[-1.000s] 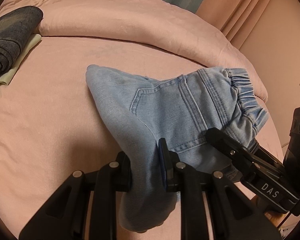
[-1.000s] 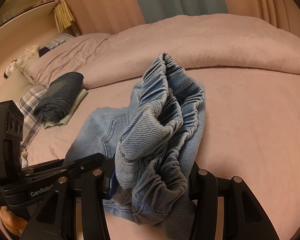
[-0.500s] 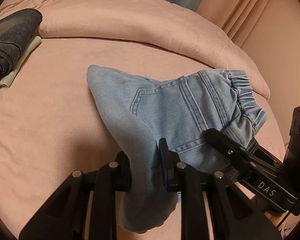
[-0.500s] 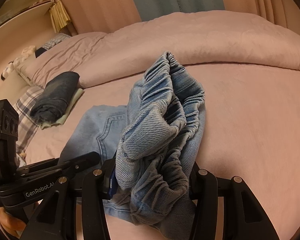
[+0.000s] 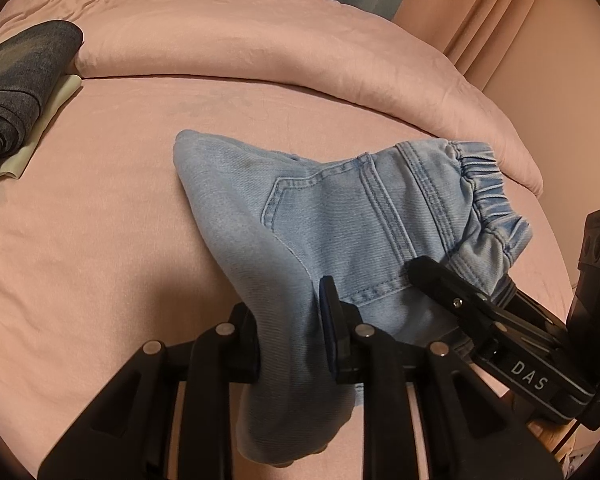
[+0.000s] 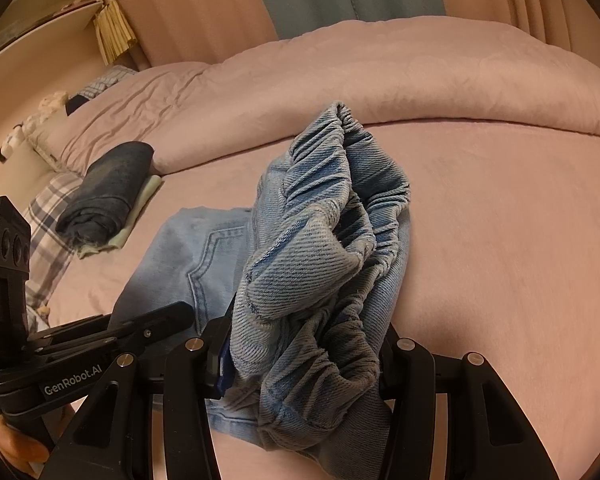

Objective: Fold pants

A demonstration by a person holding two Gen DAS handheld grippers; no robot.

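Barely shifted since a second ago: same clamp on both sides, with the pants (image 5: 340, 216) drawn a touch nearer to the right-hand camera. Left gripper (image 5: 288, 332) pinched tight on a fold of pale blue denim, cloth spilling down between the fingers and hanging below them. Right gripper (image 6: 304, 364) squeezed onto the gathered elastic waistband (image 6: 340, 208), bunched up high and filling the near view. Pants held partly folded, far corner resting on the pink bed sheet (image 5: 100, 200), back pocket stitching facing up. Right tool reaching in from the near right in the left wrist view, touching the waistband end. Rolled dark jeans (image 6: 108, 192) lying on a pale cloth, far left on the bed, well apart from the denim. Pink duvet (image 5: 260, 40) heaped along the far side.
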